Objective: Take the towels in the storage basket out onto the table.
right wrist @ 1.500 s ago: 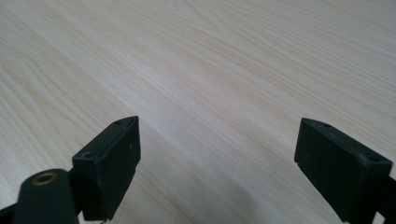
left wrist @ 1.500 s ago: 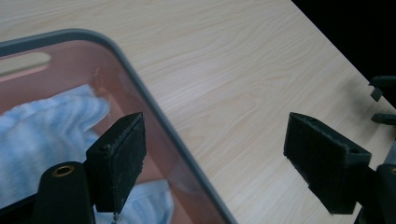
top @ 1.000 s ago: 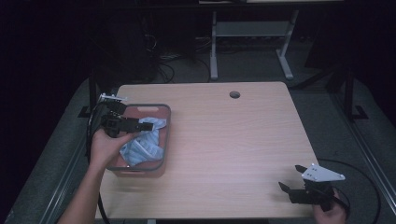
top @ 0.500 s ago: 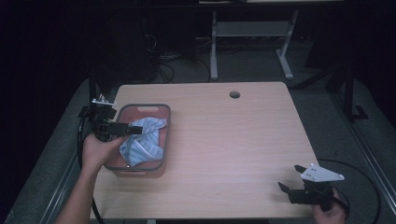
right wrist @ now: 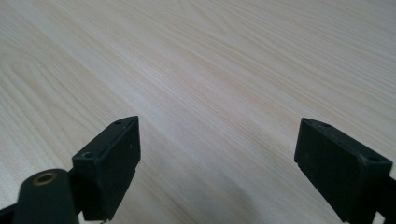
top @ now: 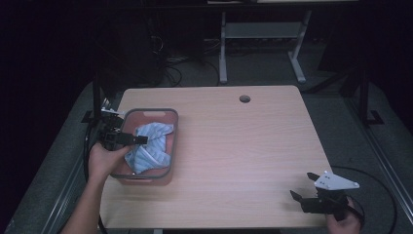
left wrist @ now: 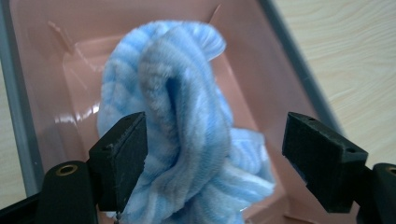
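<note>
A pink basket with a grey rim [top: 171, 131] stands on the left part of the table. Inside it lies a crumpled blue-and-white striped cloth [top: 150, 146] [left wrist: 182, 126]. My left gripper [top: 140, 140] [left wrist: 215, 149] hovers over the basket's left side, open, with a raised fold of the cloth between its jaws; the left jaw touches the fabric, the right jaw stands apart from it. My right gripper [top: 303, 187] [right wrist: 217, 163] rests open near the table's front right corner, with bare wood between its jaws.
The light wooden table [top: 243, 146] has a round cable hole [top: 244, 99] at the back centre. Beyond it stand a white metal frame [top: 263, 34] and cables on the dark floor. A black cable [top: 375, 180] loops off the table's right side.
My left gripper has drawn back toward the basket's near left side and lowered toward the cloth. The right gripper has stayed still.
</note>
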The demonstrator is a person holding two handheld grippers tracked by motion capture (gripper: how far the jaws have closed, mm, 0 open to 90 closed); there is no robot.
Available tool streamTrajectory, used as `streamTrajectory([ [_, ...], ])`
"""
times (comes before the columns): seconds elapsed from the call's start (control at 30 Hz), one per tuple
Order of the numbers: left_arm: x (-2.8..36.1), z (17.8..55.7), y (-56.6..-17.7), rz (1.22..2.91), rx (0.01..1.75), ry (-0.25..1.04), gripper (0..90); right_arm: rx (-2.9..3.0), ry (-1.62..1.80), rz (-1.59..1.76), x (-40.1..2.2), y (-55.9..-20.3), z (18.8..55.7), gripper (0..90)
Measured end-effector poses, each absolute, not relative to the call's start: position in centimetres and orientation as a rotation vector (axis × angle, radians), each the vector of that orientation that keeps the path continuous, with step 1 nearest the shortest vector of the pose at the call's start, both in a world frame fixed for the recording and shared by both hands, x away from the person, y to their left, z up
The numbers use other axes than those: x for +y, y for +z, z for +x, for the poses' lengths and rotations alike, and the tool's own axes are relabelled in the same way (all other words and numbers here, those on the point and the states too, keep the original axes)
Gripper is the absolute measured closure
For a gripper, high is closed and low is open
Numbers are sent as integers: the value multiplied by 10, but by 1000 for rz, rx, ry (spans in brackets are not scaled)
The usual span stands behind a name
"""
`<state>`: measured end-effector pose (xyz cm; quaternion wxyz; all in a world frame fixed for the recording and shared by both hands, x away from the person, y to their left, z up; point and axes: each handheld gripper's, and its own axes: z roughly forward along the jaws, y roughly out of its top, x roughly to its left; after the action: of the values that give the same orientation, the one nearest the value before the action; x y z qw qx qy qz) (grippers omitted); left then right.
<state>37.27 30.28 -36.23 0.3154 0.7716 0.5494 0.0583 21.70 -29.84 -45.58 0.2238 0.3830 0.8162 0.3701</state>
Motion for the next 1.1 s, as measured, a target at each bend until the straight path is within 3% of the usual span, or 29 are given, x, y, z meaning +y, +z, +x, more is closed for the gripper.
streamTrajectory([
  [0.53,288,387,-384,2121,1557,148,259,2255,1034,1055,-298,-455,216,138],
  [0.73,281,393,-391,2145,1578,142,357,2251,1035,1053,-299,-455,216,138],
  [0.93,279,394,-393,2174,1582,171,595,2245,1047,1048,-299,-454,215,138],
  [1.1,278,394,-394,2197,1573,165,690,2247,1046,1045,-298,-454,215,138],
])
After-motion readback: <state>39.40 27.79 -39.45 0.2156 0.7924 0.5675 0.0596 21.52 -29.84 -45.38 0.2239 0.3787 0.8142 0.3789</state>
